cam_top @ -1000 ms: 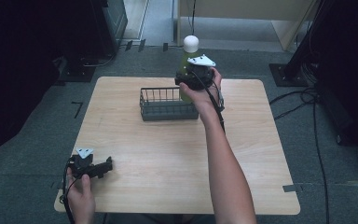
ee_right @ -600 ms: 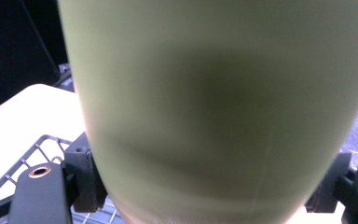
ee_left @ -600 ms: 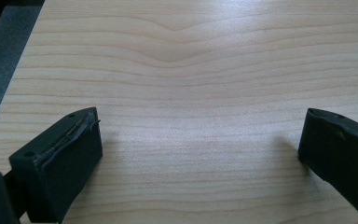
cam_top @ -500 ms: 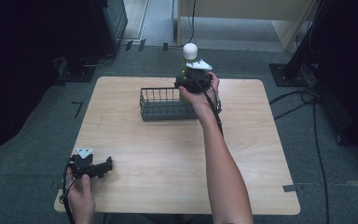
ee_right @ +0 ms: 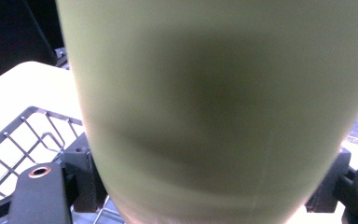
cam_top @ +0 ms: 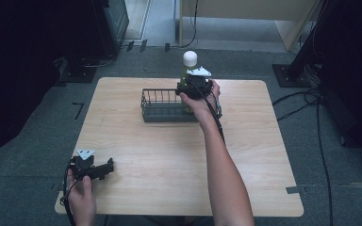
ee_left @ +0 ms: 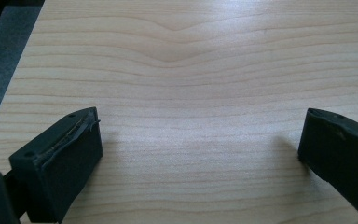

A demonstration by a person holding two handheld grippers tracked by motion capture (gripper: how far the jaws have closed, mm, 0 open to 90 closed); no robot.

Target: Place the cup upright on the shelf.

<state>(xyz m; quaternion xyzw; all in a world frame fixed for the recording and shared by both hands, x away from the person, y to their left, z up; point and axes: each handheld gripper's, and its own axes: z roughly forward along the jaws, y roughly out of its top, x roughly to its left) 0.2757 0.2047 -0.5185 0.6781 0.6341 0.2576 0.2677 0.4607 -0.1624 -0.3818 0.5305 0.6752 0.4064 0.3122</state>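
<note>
A green bottle [ee_right: 214,107] with a white cap [cam_top: 190,58] is held upright above the right end of a dark wire basket [cam_top: 162,110] at the back of the wooden table [cam_top: 264,141]. My right gripper [cam_top: 194,87] is shut on the bottle's body, its black jaws pressed on either side; the basket's wires [ee_right: 23,135] show below. My left gripper [cam_top: 99,168] rests near the table's front left corner. In the left gripper view its jaws stand wide apart, open, with bare wood between them [ee_left: 196,154].
The table stands on grey carpet. Black stands and cables [cam_top: 311,101] lie on the floor to the right, and dark equipment [cam_top: 108,23] stands behind the table at the left.
The right gripper has carried the bottle leftward and a little lower, over the basket's right end. The left gripper has stayed put.
</note>
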